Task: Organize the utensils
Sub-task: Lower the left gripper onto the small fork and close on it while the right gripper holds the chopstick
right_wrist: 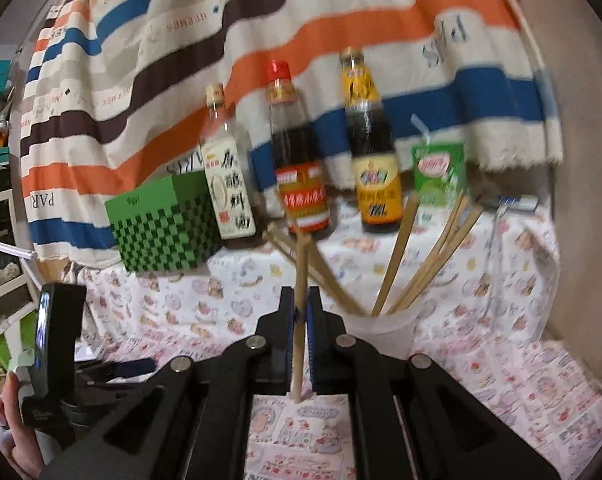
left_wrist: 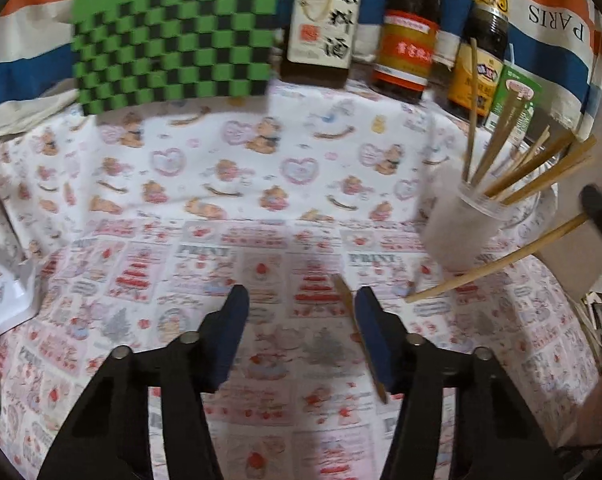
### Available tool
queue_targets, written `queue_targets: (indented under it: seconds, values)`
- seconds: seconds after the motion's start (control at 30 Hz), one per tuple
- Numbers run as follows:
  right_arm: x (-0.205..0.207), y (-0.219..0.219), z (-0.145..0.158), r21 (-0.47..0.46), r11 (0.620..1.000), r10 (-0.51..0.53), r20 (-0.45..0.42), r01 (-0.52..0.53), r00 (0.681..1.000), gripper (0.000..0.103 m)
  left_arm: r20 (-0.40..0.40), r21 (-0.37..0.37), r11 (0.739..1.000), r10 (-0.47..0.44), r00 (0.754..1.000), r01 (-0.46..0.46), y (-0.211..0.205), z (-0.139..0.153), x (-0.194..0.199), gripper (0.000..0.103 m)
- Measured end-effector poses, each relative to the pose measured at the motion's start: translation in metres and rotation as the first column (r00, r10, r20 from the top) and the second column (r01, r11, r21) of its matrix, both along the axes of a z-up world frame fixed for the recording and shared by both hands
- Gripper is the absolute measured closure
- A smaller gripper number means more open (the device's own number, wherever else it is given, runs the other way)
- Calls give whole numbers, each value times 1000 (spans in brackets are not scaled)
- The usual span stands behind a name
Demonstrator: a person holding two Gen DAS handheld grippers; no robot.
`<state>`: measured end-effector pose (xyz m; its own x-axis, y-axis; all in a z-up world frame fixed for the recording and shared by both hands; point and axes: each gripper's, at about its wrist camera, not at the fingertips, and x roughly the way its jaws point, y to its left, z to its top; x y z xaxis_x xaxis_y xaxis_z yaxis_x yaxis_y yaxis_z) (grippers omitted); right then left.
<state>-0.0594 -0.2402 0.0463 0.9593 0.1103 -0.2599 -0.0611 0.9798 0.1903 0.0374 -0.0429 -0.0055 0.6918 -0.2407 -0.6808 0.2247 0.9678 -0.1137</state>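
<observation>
A clear plastic cup point(left_wrist: 463, 222) holds several wooden chopsticks point(left_wrist: 541, 172) at the right of the left wrist view; it also shows in the right wrist view point(right_wrist: 381, 330). My right gripper point(right_wrist: 301, 304) is shut on one chopstick point(right_wrist: 299, 280), held upright just left of the cup; that chopstick point(left_wrist: 501, 258) slants in from the right in the left wrist view. My left gripper point(left_wrist: 301, 300) is open above the patterned cloth point(left_wrist: 221, 184). A chopstick point(left_wrist: 359, 338) lies against the inner face of its right finger, not clamped.
A green checkered box point(left_wrist: 173, 44) stands at the back left. Three sauce bottles point(left_wrist: 407, 36) and a green carton point(left_wrist: 513, 100) line the back in front of a striped cloth point(right_wrist: 261, 20). A white object point(left_wrist: 5, 300) sits at the left edge.
</observation>
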Motion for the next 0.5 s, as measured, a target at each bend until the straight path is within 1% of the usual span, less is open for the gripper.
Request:
queue_targets:
  seconds: [0.03, 0.1, 0.13, 0.17, 0.23, 0.33, 0.43, 0.5]
  values:
    - [4, -1, -4, -1, 1000, -6, -15, 6, 1000, 98, -40, -10, 1000, -16, 999, 16, -5, -1, 6, 55]
    - [6, -3, -6, -5, 1000, -13, -15, 13, 1000, 97, -118, -40, 998, -54, 992, 49, -14, -5, 18, 59]
    - [6, -4, -6, -3, 1000, -15, -18, 15, 1000, 97, -158, -44, 997, -68, 985, 62, -21, -8, 25, 63]
    - [7, -6, -6, 10, 1000, -12, -24, 12, 1000, 97, -181, -39, 997, -73, 981, 67, -26, -10, 30, 64]
    - [8, -9, -6, 21, 1000, -7, -30, 7, 1000, 97, -219, -21, 997, -71, 973, 68, -37, -15, 42, 64]
    - [9, -9, -6, 22, 1000, -10, -33, 10, 999, 97, -266, -12, 999, -42, 963, 40, -47, -23, 56, 65]
    - [9, -10, -6, 35, 999, -1, -39, 3, 999, 97, -291, 5, 1000, -10, 957, 12, -48, -31, 67, 74]
    - [9, -11, -6, 39, 999, 0, -42, 2, 999, 97, -307, -11, 1000, 0, 952, -4, -44, -37, 74, 79]
